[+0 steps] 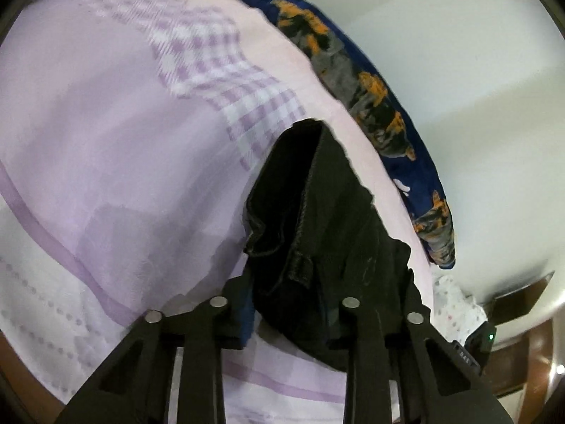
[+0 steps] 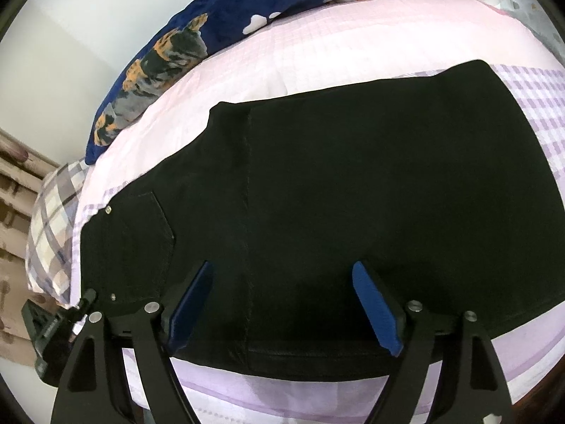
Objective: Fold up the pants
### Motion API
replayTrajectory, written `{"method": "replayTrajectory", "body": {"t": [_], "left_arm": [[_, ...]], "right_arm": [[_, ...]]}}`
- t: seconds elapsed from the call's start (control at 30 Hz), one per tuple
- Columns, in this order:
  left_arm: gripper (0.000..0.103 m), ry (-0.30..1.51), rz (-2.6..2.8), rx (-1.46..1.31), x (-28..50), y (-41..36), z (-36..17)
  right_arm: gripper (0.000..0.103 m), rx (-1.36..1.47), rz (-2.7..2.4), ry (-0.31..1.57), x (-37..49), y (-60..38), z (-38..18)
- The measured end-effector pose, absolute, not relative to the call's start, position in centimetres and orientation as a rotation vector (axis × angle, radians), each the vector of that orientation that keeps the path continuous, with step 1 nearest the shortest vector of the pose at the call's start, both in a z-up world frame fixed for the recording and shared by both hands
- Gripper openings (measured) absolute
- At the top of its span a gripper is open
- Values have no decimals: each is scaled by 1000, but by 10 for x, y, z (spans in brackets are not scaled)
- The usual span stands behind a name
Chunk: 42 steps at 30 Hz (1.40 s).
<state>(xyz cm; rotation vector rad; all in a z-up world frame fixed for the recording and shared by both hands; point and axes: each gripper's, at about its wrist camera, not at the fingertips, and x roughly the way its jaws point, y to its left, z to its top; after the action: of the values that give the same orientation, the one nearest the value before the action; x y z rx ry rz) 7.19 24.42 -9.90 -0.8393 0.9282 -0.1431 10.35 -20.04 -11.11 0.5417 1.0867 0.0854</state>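
Note:
Black pants (image 2: 353,194) lie folded flat on a pink and lilac bed sheet (image 2: 317,46), with a back pocket at the left. My right gripper (image 2: 282,282) is open, its blue pads (image 2: 378,311) just above the near edge of the pants, holding nothing. In the left wrist view the waistband end of the pants (image 1: 317,229) bunches up between the fingers of my left gripper (image 1: 317,304), whose jaws stand wide apart with the cloth between them; a blue pad (image 1: 245,321) shows at the left. Whether they press the cloth is not visible.
A dark blue blanket with orange and grey print (image 2: 169,56) lies along the far edge of the bed, next to a white wall (image 1: 459,70). A plaid pillow (image 2: 53,226) sits at the left. The checked sheet area (image 1: 212,70) spreads to the left of the pants.

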Motion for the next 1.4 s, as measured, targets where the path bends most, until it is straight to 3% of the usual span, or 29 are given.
{"method": "replayTrajectory", "body": {"t": [0.3,0.63,0.8,1.03,1.2,1.4], "left_arm": [[22,790,-297,-631,83,187,-14],[21,766,-612,-455,106,51,39],[21,820,-733,-377,109,-18,36],[21,993,-820,-255,107,-103,-10],[21,1090,-784,-140,105,-133,-54],[27,1066,-772,-33,95,-149,-48]], "right_arm": [[79,634,95,1009,95,-234,-90],[79,692,21,878,61,-313,-62],[78,690,7,835,45,-347,-56],[78,665,-28,832,30,-373,-55],[78,654,-31,864,25,-381,-68],[78,614,48,846,28,-373,-72]]}}
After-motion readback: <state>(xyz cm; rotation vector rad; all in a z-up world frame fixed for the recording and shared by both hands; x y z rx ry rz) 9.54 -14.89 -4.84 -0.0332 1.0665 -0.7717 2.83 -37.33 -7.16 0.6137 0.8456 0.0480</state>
